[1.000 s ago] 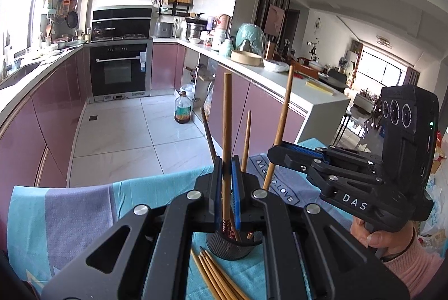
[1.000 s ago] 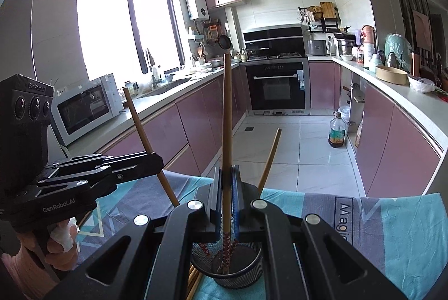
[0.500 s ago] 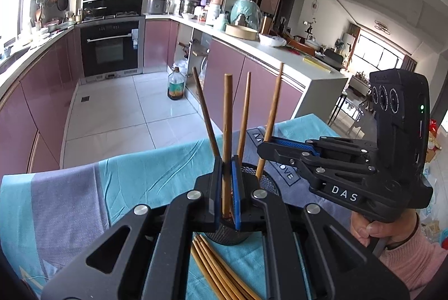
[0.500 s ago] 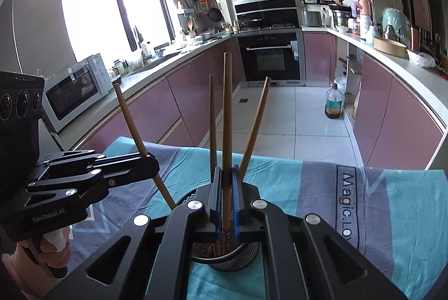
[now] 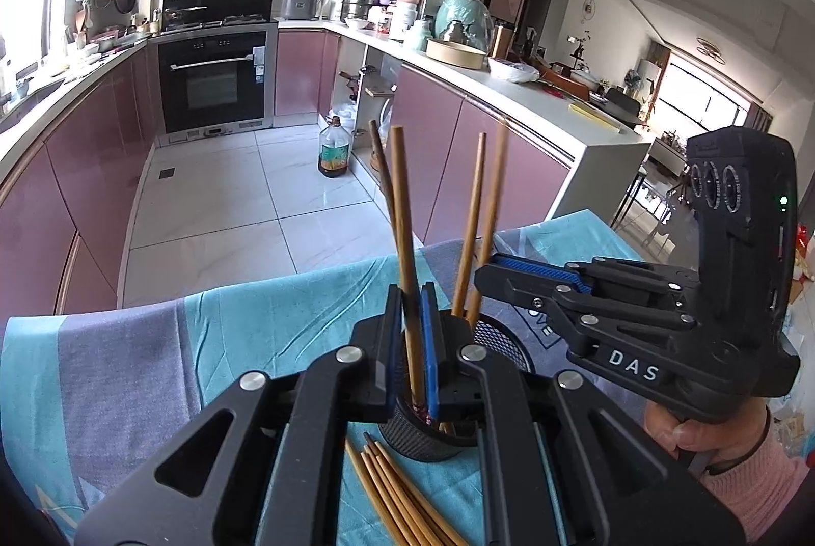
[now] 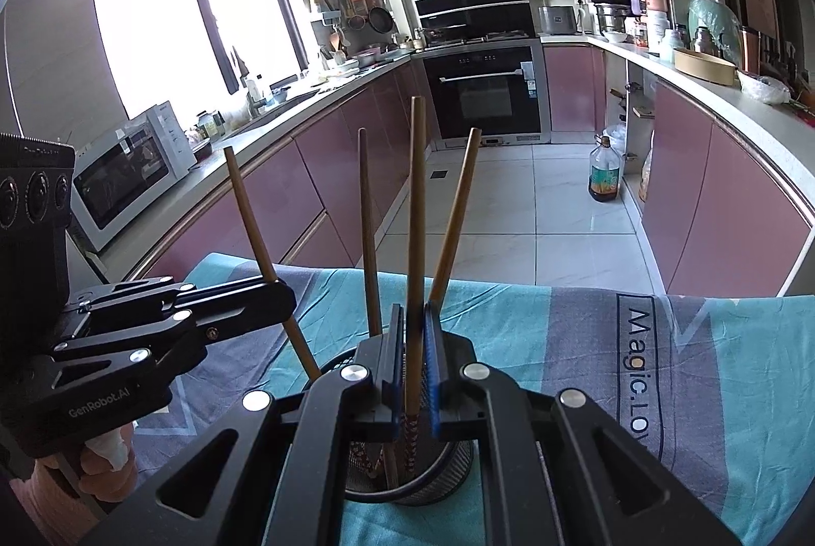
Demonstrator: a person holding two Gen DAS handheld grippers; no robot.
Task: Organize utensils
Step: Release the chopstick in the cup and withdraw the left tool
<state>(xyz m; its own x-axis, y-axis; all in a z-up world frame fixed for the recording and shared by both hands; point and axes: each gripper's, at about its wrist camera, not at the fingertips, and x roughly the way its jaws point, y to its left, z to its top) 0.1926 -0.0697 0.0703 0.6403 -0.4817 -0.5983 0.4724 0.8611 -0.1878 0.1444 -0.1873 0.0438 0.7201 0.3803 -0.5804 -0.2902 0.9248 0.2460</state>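
Chopsticks are being gathered into a black mesh holder (image 6: 438,485) that stands on a teal and grey cloth (image 6: 586,342) spread over a table at the edge of a kitchen. One chopstick (image 5: 405,240) is pinched between the clenched blue pads of the left gripper (image 5: 413,342), its patterned lower end reaching down inside the holder's rim. A second chopstick (image 6: 416,215) is clamped in the same way by the right gripper (image 6: 415,357), held nearly upright with its decorated tip inside the mesh cup. Two more sticks (image 6: 368,230) are seen leaning in the holder, splayed to either side of the gripped one in the right wrist view. The two grippers are brought close together over the holder, each visible from the other's camera; in the left wrist view the right one is seen gripped by a hand (image 5: 708,431) in a pink sleeve. A loose bundle of chopsticks (image 5: 397,490) is left lying flat on the cloth just beside the holder's base, on the near side. Behind the table, pink-fronted cabinets (image 6: 346,159), a built-in oven (image 6: 484,92) and a bottle (image 6: 605,171) standing on the tiled floor are visible.
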